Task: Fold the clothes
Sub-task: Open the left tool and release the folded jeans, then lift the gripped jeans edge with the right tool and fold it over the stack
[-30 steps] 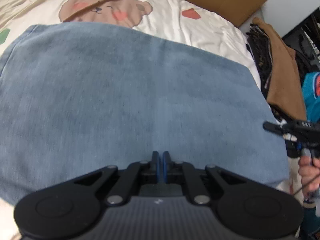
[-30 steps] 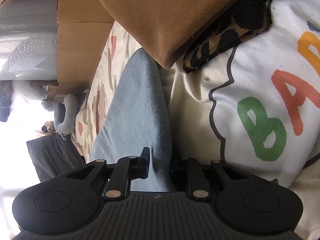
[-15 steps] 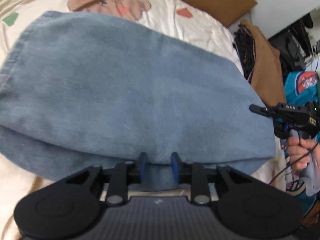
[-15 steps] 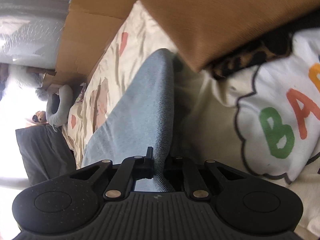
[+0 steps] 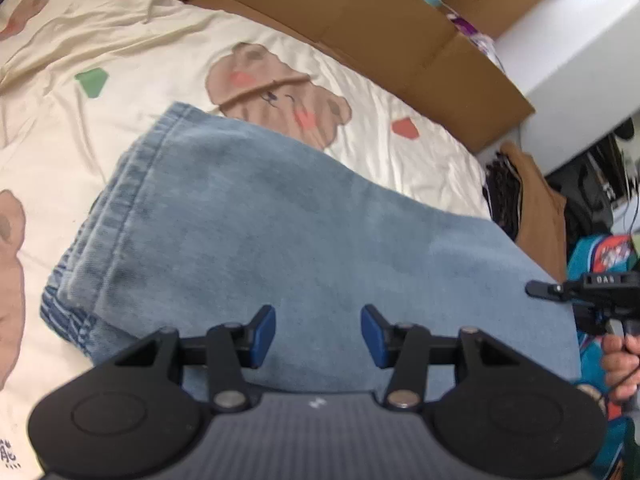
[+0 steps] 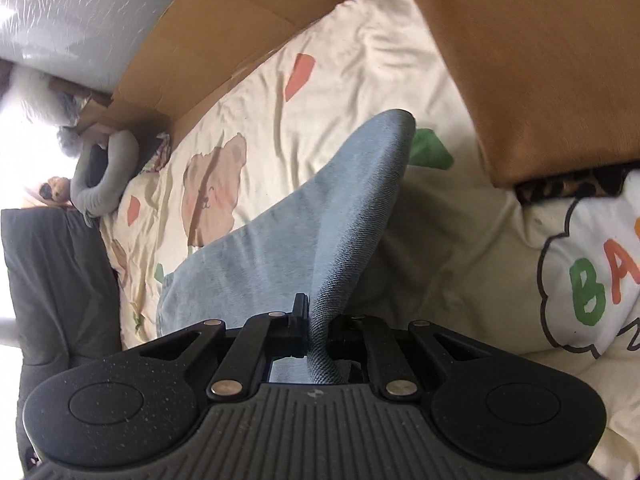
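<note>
1. Your left gripper point(image 5: 318, 334) hangs over the folded blue jeans point(image 5: 280, 248), its jaws opening with no cloth pinched between the blue pads.
2. The jeans lie on a cream bear-print bedsheet point(image 5: 120, 40).
3. At the right edge, your right hand point(image 5: 622, 364) holds the right gripper point(image 5: 534, 290).

Cream bedsheet point(image 5: 360, 148) (bear print), cardboard point(image 5: 372, 28) along far edge, white wall point(image 5: 576, 44), bright daylight.
</note>
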{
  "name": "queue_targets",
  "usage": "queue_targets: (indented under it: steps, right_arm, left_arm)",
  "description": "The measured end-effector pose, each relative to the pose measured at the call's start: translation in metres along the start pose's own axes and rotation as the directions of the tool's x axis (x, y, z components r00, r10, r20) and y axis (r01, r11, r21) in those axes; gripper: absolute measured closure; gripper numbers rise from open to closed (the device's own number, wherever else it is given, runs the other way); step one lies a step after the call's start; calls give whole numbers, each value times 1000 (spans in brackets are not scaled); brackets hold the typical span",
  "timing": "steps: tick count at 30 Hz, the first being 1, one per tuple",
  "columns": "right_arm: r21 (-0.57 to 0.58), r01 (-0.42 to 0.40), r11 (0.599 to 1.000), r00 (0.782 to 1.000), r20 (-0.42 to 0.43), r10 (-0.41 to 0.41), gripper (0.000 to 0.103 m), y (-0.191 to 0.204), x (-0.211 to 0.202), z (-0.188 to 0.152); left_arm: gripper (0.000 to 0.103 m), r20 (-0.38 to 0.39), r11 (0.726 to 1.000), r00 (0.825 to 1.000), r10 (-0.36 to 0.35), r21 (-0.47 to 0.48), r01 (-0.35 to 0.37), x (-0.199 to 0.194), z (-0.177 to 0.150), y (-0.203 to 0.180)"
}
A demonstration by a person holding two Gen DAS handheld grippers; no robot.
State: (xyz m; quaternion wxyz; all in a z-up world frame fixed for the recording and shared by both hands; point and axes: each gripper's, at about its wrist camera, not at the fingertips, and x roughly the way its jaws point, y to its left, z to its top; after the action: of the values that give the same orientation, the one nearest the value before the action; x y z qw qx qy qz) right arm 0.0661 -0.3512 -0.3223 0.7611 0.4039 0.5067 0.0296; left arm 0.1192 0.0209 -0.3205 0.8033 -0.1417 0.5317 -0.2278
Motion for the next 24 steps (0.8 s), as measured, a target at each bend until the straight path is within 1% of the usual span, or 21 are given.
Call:
queue_targets:
  steps: [5, 9, 13, 16, 17, 20, 24]
  right_arm:
    - [-44, 66, 997, 998, -9, -67, 97, 33, -3, 3]
    - [-80, 98, 992, 995, -15, -99, 97, 58, -5, 6]
    - [-114, 129, 985, 991, -20, -132, 97, 84, -5, 10]
    - [-155, 150, 976, 987, -30, -156, 97, 107, -3, 13]
    - [-171, 156, 973, 986, -34, -164, 97, 115, -1, 14]
    - [-220, 176, 960, 981, -44, -190, 97, 141, 3, 16]
    - [-272, 202, 941, 973, -55, -224, 97, 174, 11, 17]
  left_arm:
    - [51, 39, 1000, 999, 4, -19, -4, -11, 2, 9]
    - [48, 75, 999, 996, 36, -30, -34, -21, 6, 20]
    - [45, 110, 994, 991, 71, -93, -60, -30, 7, 35]
    - [37, 123, 987, 987, 103, -133, -87, -34, 8, 45]
    - [37, 128, 986, 986, 109, -141, -91, -35, 8, 48]
    - [35, 144, 984, 984, 108, -160, -85, -38, 7, 54]
    - [35, 163, 982, 982, 96, -179, -66, -42, 5, 61]
